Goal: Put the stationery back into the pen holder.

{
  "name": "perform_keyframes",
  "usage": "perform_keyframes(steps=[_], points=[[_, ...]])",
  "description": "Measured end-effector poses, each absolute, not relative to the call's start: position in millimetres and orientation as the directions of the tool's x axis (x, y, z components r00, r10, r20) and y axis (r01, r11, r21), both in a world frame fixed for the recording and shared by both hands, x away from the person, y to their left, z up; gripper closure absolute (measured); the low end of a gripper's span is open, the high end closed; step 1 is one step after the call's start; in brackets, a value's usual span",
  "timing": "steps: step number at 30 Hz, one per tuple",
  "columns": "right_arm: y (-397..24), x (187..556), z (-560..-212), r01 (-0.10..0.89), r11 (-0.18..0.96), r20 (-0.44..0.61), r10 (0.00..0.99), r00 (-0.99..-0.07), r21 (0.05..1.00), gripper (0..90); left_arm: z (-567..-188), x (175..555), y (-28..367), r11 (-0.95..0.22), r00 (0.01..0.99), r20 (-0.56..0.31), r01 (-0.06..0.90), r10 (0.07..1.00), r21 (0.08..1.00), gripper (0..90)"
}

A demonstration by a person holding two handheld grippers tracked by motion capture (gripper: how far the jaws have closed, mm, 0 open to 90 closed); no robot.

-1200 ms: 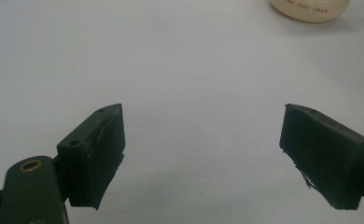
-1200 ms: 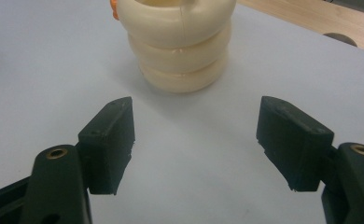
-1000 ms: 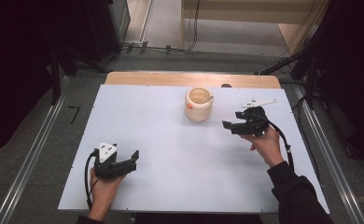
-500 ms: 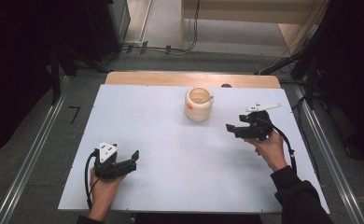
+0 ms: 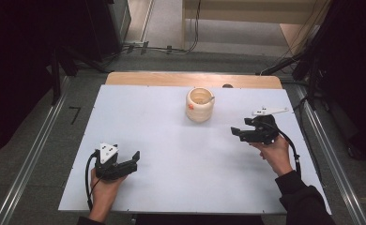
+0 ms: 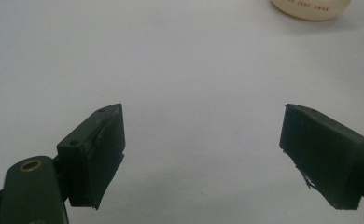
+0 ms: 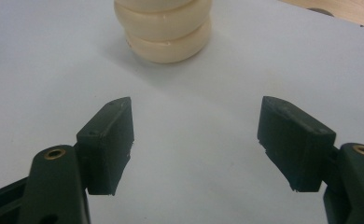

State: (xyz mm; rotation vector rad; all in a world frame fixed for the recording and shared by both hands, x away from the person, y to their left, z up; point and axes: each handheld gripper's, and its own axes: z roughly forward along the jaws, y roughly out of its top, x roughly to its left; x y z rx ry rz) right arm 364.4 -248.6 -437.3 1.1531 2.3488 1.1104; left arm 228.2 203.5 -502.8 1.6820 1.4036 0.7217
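A cream ribbed cup [image 5: 200, 104] stands upright on the white table [image 5: 171, 140] near its far middle, with something thin leaning out at its rim. My right gripper [image 5: 236, 132] hovers to the cup's right and nearer me, open, jaws pointing left with nothing between them. In the right gripper view the cup's base [image 7: 164, 32] sits ahead and left of the open right gripper [image 7: 196, 122]. My left gripper [image 5: 135, 158] rests at the near left, open and empty. The left gripper [image 6: 203, 128] faces bare table, with the cup's bottom edge [image 6: 311, 8] at the top right.
A wooden strip [image 5: 193, 79] runs along the table's far edge. Metal rails [image 5: 35, 154] flank both sides, with cables on the floor [image 5: 162, 47] beyond. Dark equipment stands at the far left and right.
My right gripper has drawn back from beside the cup, moving right and toward me. The left gripper and the cup have stayed put.
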Motion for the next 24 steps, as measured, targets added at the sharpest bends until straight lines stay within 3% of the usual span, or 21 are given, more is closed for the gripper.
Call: perform_keyframes(steps=[24], points=[[-268.3, 341.5, -435.9, 0.532, 0.35, 0.07, 0.784, -0.616, 0.771, 25.6, -503.1, 228.4, 203.2, -0.052, 0.217, -0.071, 0.512, 0.974, 0.858, 15.0]])
